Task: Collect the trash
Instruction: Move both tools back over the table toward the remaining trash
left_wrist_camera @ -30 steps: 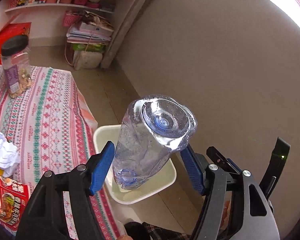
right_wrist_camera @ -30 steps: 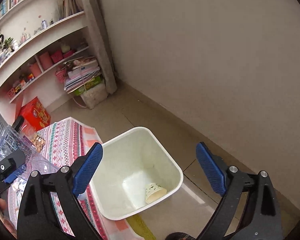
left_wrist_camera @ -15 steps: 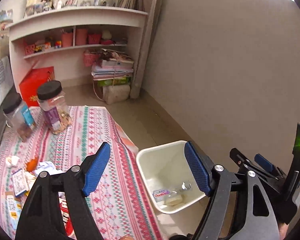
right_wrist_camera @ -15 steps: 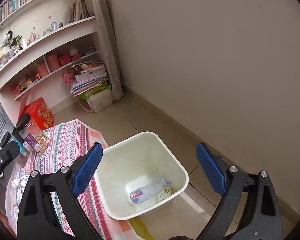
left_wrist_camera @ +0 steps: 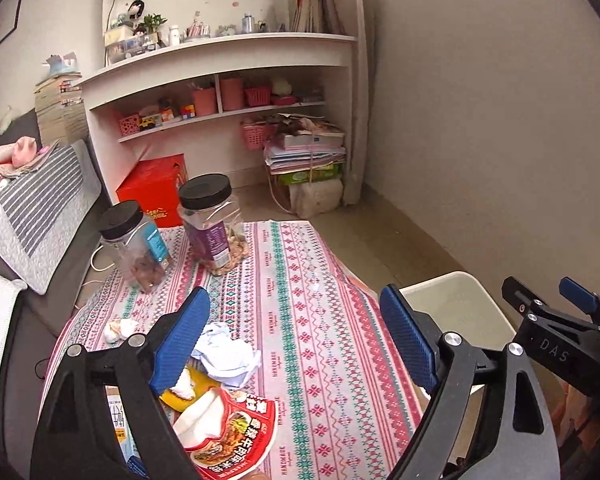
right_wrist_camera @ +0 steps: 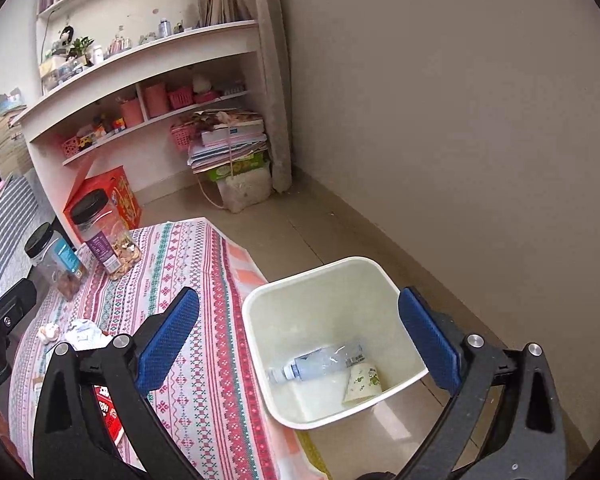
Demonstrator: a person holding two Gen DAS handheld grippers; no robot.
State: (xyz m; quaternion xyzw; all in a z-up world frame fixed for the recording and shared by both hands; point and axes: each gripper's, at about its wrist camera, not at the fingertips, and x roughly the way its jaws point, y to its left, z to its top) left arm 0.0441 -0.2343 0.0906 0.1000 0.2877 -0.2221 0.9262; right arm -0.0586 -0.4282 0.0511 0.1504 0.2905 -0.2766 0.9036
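in the bin [right_wrist_camera: 380,280], only the right view shows a bottle [right_wrist_camera: 320,364]; both hand-held grippers opening, empty.

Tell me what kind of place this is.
Likely a lived-in home room, a living room or bedroom. White built-in shelves hold books, toys and pink baskets, a low table wears a patterned tablecloth with snack jars, and striped cushions sit alongside.
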